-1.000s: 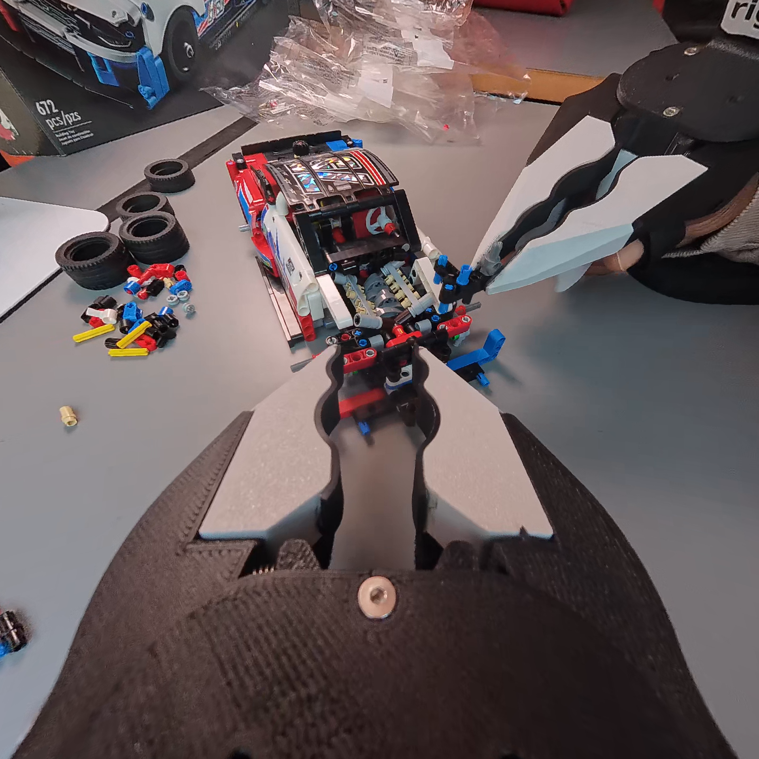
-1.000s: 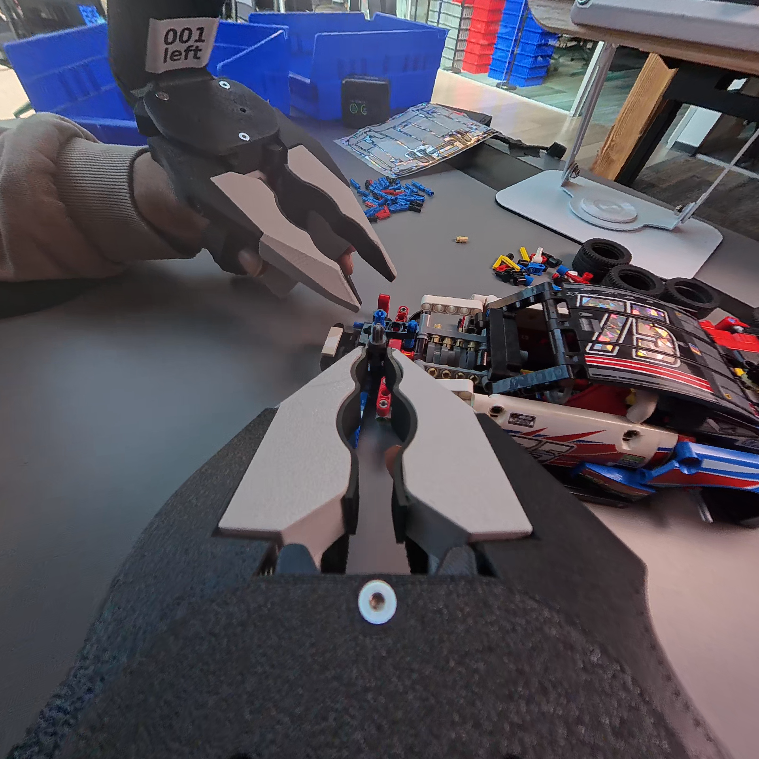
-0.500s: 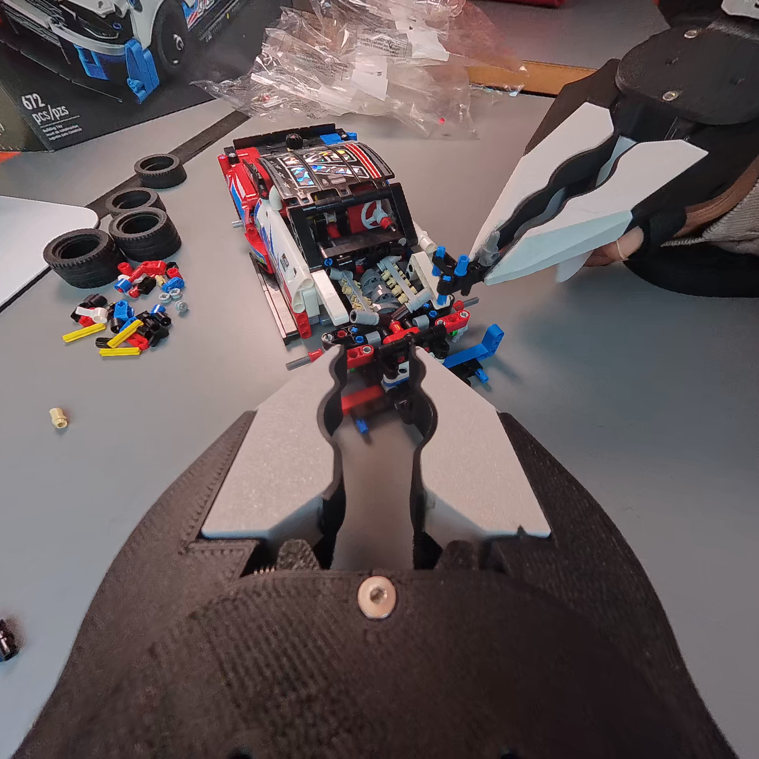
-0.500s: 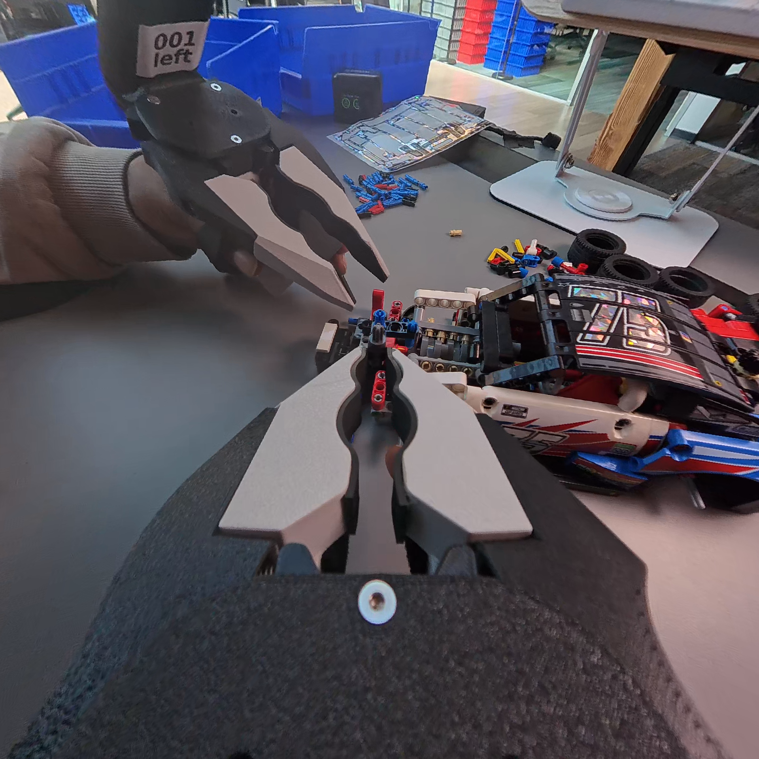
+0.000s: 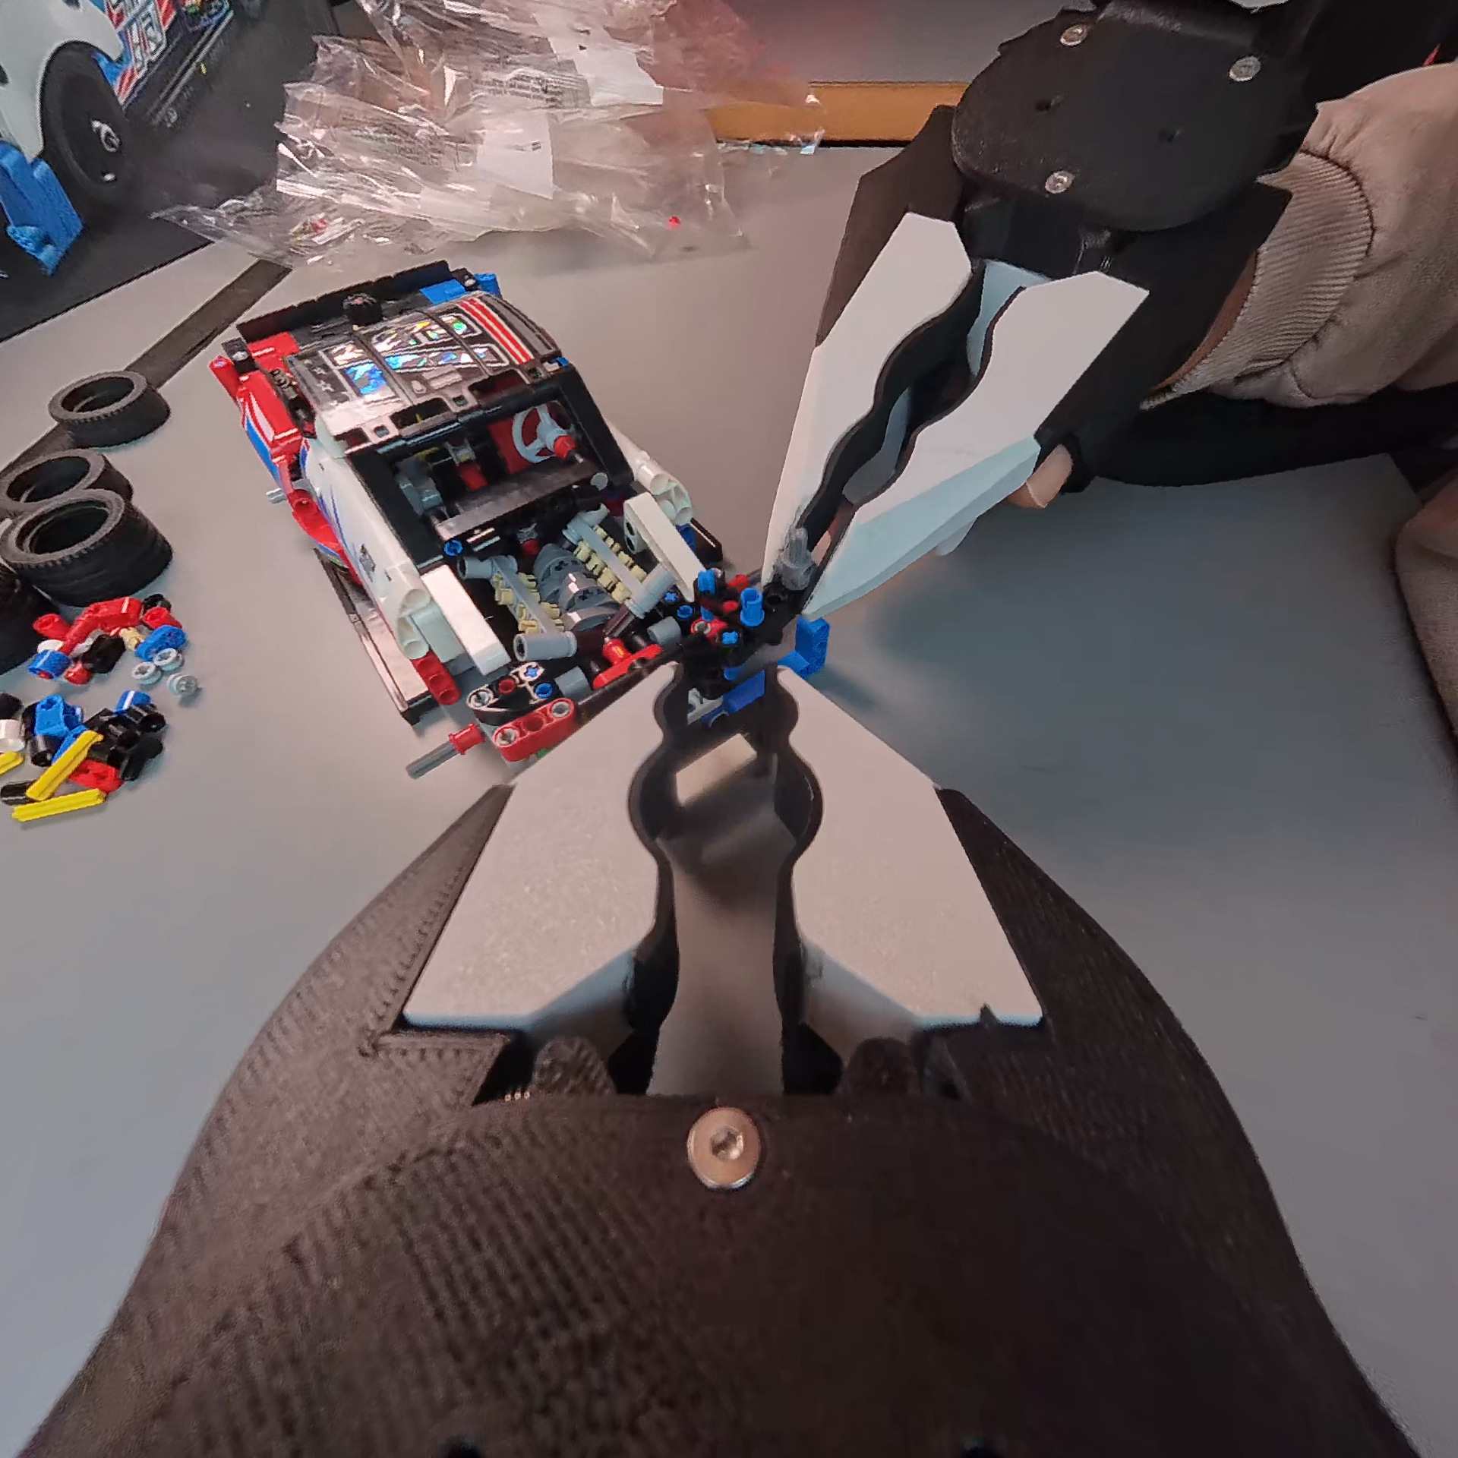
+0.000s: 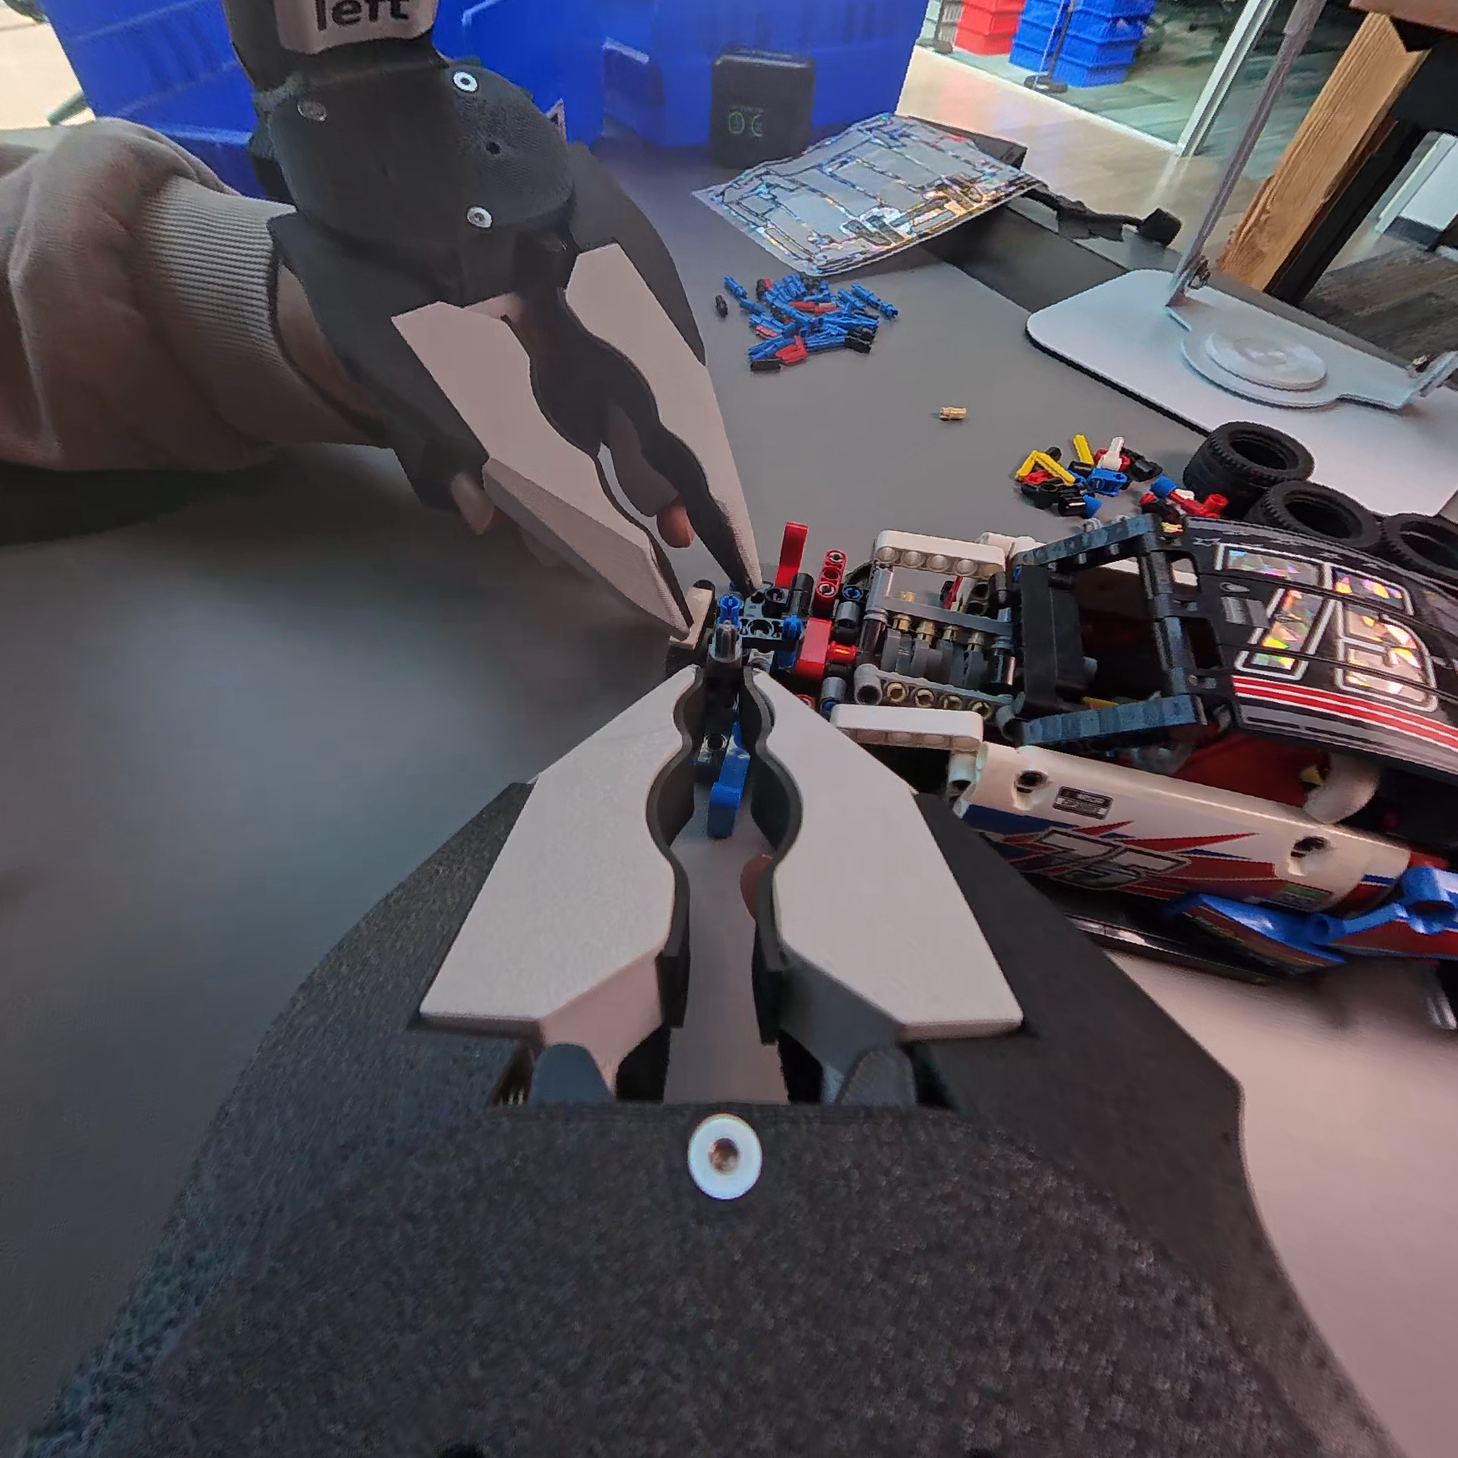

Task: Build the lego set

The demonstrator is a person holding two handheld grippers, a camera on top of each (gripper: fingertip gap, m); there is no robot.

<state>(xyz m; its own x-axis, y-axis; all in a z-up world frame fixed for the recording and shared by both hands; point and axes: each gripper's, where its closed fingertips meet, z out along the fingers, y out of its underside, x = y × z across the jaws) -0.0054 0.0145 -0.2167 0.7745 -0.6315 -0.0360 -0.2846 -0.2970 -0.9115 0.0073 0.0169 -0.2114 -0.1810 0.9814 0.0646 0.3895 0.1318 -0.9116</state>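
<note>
The partly built red, white and blue lego car [image 5: 442, 473] lies on the grey table with its open front end toward me; it also shows in the right wrist view [image 6: 1144, 710]. A small black and blue subassembly [image 5: 734, 615] with a grey pin on top sits at the car's front corner. My right gripper [image 6: 723, 686] is shut on it [image 6: 726, 781], and comes in from the upper right in the left wrist view [image 5: 797, 584]. My left gripper [image 5: 724, 674] is closed narrowly around its blue lower part, tips meeting the right gripper's; it also shows in the right wrist view [image 6: 714, 603].
Several black tyres [image 5: 79, 544] and a pile of small loose pieces [image 5: 87, 710] lie left of the car. Empty plastic bags [image 5: 489, 150] and the set's box [image 5: 79, 118] are behind it. A heap of blue pins [image 6: 813, 315], a sticker sheet [image 6: 868, 189] and a stand base [image 6: 1231, 355] lie farther off. My left and right fingertips are right by each other.
My left gripper has moved right from the car's front centre to its front corner, and its jaws have narrowed. My right gripper has brought the subassembly down against the car's front.
</note>
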